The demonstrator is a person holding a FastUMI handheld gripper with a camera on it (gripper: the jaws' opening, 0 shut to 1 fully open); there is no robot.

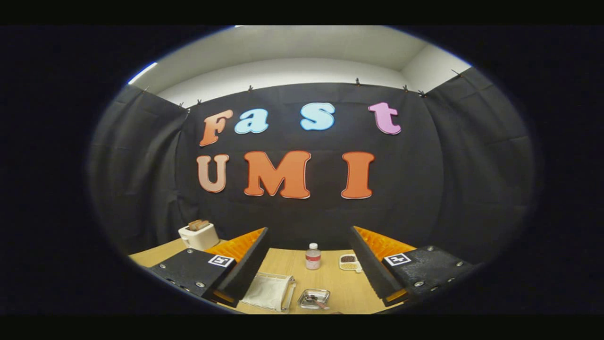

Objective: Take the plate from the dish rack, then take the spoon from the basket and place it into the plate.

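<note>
Metal basket [314,298] lies between the open, empty gripper's [309,264] ridged fingers.

The gripper [309,264] has two black fingers [245,264] with orange ribbed inner pads, silver screws and square black-and-white markers on top.

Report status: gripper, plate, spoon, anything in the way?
Gripper open, high over the table, holding nothing. Metal tray with utensil low between fingers; plate and rack not identified. Bottle ahead, no blocker.
</note>
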